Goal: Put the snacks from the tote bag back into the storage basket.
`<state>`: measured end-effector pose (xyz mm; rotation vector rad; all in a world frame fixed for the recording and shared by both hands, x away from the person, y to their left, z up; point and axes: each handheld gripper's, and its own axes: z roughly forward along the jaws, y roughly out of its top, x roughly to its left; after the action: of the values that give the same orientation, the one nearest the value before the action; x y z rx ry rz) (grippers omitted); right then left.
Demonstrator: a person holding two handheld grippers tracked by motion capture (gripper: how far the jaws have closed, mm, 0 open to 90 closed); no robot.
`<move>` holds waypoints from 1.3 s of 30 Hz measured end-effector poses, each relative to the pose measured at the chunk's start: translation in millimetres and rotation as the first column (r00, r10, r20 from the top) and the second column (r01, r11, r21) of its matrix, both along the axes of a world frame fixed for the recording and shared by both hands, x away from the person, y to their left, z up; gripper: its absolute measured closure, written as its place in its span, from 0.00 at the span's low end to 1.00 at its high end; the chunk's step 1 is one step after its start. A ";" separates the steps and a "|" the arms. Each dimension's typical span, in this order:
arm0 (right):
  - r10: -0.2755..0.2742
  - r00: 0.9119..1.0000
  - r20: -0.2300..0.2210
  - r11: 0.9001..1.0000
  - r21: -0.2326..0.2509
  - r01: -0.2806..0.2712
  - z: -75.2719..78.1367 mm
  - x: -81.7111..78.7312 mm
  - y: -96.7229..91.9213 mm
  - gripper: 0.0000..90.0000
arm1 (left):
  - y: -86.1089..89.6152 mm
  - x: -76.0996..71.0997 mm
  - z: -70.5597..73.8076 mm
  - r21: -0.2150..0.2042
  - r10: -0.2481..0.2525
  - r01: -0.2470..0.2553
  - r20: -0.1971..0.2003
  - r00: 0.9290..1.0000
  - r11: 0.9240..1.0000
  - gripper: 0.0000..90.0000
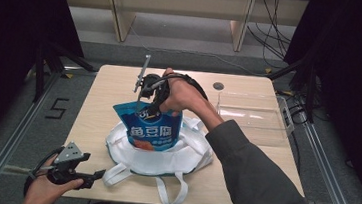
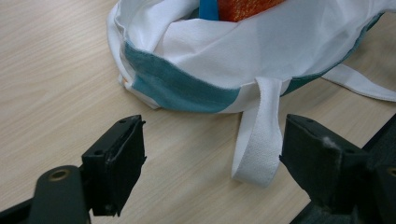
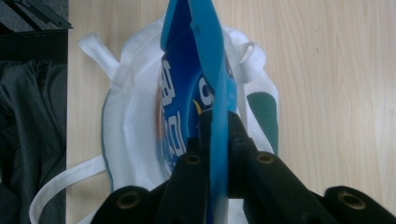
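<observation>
Extraction or insertion of the snack pouch (image 1: 150, 129) is the step in hand, and the frames alone do not settle which; the pouch stands upright with its lower part inside the white tote bag (image 1: 128, 155) and its upper part rising above the bag's mouth. The right gripper (image 1: 152, 108) sits directly above the bag, pointing down, and its jaws are clamped on the top seal of the pouch; in the right gripper view the thin blue edge of the pouch (image 3: 217, 93) runs straight between the two black jaws, which press on it from both sides. The left gripper (image 1: 92, 178) rests at the near left corner of the table (image 1: 250, 88), just beside the bag's near rim, with its jaws standing wide apart and nothing between the pads. In the left gripper view a white handle strap (image 2: 259, 140) of the bag lies on the wood just inside the far jaw, not yet pinched, and the bag's teal trim band (image 2: 182, 88) faces the gripper. The next move, as a judgement, calls for the left gripper to pin the strap or rim so that the soft bag stays down and open, while the right gripper moves the pouch vertically, in line with the bag's mouth, without catching the fabric. A clear plastic box (image 1: 253, 116) stands to the right of the bag, well apart.
</observation>
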<state>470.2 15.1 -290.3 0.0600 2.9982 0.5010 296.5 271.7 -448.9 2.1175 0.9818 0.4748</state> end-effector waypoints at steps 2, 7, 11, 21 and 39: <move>-0.013 1.000 -0.005 1.000 -0.007 0.013 0.3 -1.1 0.2 1.00 | -1.2 -1.2 -0.4 -0.012 0.008 -0.008 -0.013 1.000 1.000 0.23; -0.004 1.000 -0.001 1.000 -0.020 0.004 1.2 -2.2 1.4 1.00 | -1.4 -1.4 -0.7 -0.014 0.010 -0.010 -0.019 1.000 1.000 0.23; 0.026 1.000 0.003 0.999 -0.034 -0.026 2.6 -2.8 2.2 1.00 | -0.9 -1.1 -1.0 -0.012 0.008 -0.008 -0.016 1.000 1.000 0.23; 0.010 1.000 -0.010 0.999 -0.038 -0.011 15.9 -5.3 0.4 1.00 | -3.7 -1.6 -2.9 -0.040 0.037 -0.037 -0.005 0.999 0.999 0.23; -0.013 0.995 0.095 1.000 0.003 0.013 101.8 -18.3 -29.2 1.00 | 1.6 -0.4 -1.6 0.011 0.009 -0.008 -0.021 1.000 1.000 0.23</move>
<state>451.9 -14.1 -188.5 0.0540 2.9028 0.4910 296.2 273.3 -450.6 2.1327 1.0025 0.4641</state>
